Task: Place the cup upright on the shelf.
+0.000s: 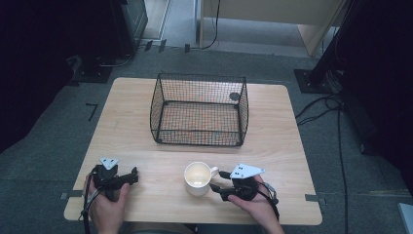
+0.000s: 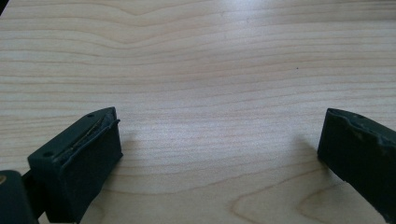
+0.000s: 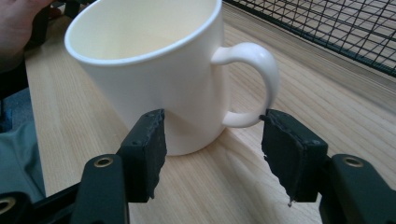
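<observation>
My right gripper [image 3: 212, 154] jaws open, straddling mug [image 1: 197, 178] handle [image 3: 254, 84]; unclosed. Next, likely: close, lift toward basket [image 1: 199, 109] at 12 o'clock. Left gripper [image 2: 219, 154] jaws wide, empty.

The mug [image 3: 154, 79] top is cut off above the right gripper [image 3: 212, 154]; its inside bottom is hidden.

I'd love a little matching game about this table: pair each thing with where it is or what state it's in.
Things:
1. mug
2. wire basket
3. left gripper
4. right gripper

States:
A. open over bare wood
B. black mesh, at the table's far middle
C. white, upright, near the front edge
D. open at the mug's handle side

Pairs: 1-C, 2-B, 3-A, 4-D
</observation>
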Available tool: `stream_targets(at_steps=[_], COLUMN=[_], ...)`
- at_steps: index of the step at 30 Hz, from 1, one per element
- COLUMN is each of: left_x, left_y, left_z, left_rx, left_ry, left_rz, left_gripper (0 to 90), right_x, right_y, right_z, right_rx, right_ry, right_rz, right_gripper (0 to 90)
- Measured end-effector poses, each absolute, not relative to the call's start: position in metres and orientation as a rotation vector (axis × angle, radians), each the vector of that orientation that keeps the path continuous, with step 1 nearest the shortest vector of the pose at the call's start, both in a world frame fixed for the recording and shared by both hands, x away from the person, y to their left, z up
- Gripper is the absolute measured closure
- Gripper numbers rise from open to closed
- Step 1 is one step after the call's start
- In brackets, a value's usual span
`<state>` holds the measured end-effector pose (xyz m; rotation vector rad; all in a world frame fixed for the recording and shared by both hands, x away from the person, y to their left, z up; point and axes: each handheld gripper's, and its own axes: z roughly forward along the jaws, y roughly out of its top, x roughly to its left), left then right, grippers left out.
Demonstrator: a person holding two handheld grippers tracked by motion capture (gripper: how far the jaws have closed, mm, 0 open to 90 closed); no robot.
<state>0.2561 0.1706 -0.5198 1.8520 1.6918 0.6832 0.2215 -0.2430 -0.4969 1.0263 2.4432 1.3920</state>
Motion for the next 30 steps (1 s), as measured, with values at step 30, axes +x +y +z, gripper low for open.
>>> stream_targets(at_steps=[30], left_x=[0.256], left_y=[0.170], left_z=[-0.520], left_rx=[1.854], left_ry=[1.688], left_rz=[0.682], left_gripper=[0.0], right_x=[0.242], right_y=[-0.251], right_z=[-0.501], right_rx=[0.941], right_ry=[2.455], right_rz=[1.475], right_gripper=[62.0])
